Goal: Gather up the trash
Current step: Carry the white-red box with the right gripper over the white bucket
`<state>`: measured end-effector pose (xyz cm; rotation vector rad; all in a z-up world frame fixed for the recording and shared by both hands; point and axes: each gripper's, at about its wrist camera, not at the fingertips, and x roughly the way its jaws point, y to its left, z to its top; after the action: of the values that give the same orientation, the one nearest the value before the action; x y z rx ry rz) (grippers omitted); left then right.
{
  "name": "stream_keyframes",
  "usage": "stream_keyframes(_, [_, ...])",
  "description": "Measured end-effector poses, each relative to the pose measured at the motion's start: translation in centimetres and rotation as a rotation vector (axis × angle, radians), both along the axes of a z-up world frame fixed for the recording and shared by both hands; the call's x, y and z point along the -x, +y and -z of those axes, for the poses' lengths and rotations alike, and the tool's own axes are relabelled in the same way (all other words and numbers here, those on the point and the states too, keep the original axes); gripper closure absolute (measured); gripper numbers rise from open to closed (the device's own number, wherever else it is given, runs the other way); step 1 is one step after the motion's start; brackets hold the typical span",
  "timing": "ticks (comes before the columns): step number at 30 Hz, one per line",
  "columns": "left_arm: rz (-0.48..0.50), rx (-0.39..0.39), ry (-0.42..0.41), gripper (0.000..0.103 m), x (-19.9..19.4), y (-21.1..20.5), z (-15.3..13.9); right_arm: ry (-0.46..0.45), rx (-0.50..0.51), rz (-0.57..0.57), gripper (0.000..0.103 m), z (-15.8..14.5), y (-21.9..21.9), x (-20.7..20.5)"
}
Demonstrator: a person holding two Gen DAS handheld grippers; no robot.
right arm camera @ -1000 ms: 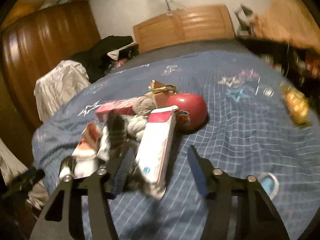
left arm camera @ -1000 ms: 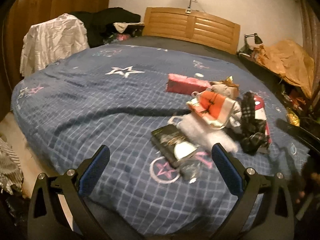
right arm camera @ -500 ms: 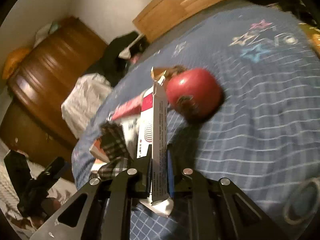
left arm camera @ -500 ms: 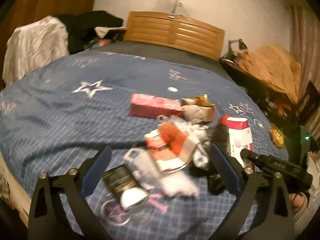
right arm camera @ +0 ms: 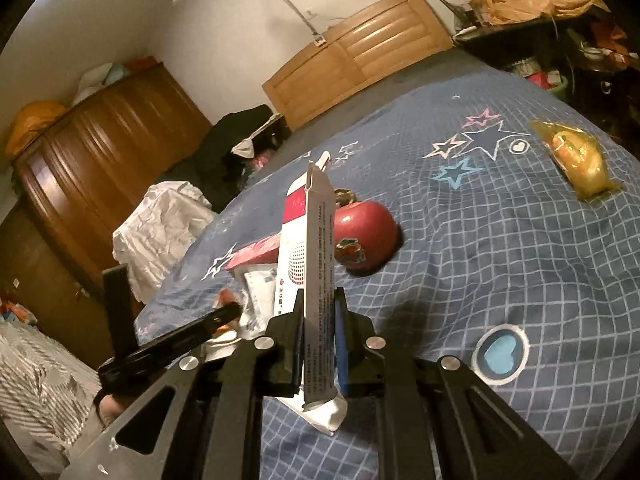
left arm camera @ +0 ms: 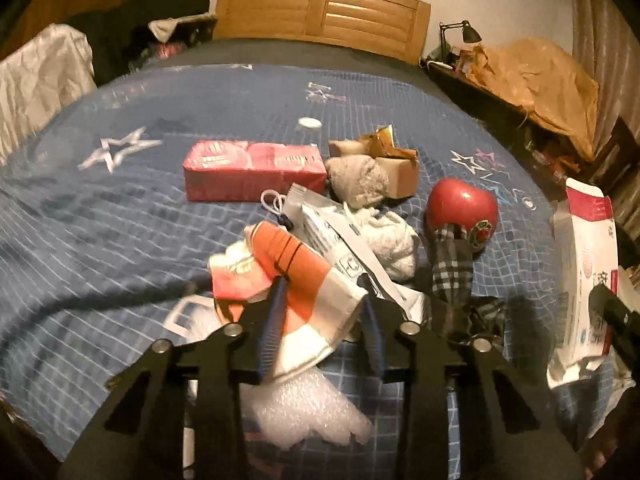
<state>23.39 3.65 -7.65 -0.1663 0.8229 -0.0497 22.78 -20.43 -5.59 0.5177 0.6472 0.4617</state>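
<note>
The right tongs [right arm camera: 318, 344] clench a light, crushable carton [right arm camera: 308, 248] above the bed [right arm camera: 500, 260]. The left tongs [left arm camera: 324, 320] are closing around a soft, flimsy orange wrapper [left arm camera: 296, 272] in the near pile; gripping its bunched edge seems best.

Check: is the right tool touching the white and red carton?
Touching. The right wrist view shows the right tool clamped on the flattened white and red carton, both pads pressed against its faces.

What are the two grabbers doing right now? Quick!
Left gripper: jaws closing around the orange and white wrapper, not yet pressing on it.
Right gripper: shut on the flattened white and red carton.
</note>
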Motion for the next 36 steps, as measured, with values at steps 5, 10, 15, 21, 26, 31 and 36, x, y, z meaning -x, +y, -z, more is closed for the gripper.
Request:
stream_keyframes(5, [-0.014, 0.067, -0.074, 0.095, 2.0, 1.7, -1.5, -0.030, 0.012, -0.015, 0.089, -0.5, 0.9, 2.2])
stream_keyframes(10, [-0.032, 0.111, -0.122, 0.098, 4.3, 3.2, -3.2, -0.068, 0.044, -0.033, 0.089, -1.6, 1.7, 3.8])
stream_keyframes(15, [-0.027, 0.109, -0.158, 0.098, 6.5, 3.0, -4.7, -0.084, 0.054, -0.055, 0.089, -2.6, 2.8, 5.9])
stream_keyframes(21, [0.002, 0.038, -0.182, 0.098, 8.3, 0.8, -5.7, -0.100, 0.108, -0.082, 0.089, -3.1, 4.5, 8.5])
stream_keyframes(26, [0.027, -0.016, -0.188, 0.098, 9.5, -1.5, -6.0, -0.118, 0.159, -0.079, 0.089, -3.6, 5.0, 10.6])
stream_keyframes(31, [0.084, -0.065, -0.216, 0.098, 10.2, -4.5, -7.4, -0.150, 0.173, -0.015, 0.089, -5.0, 3.1, 12.3])
stream_keyframes(36, [0.180, -0.094, -0.263, 0.098, 9.8, -9.3, -9.3, -0.205, 0.214, 0.133, 0.089, -7.9, -1.9, 14.4])
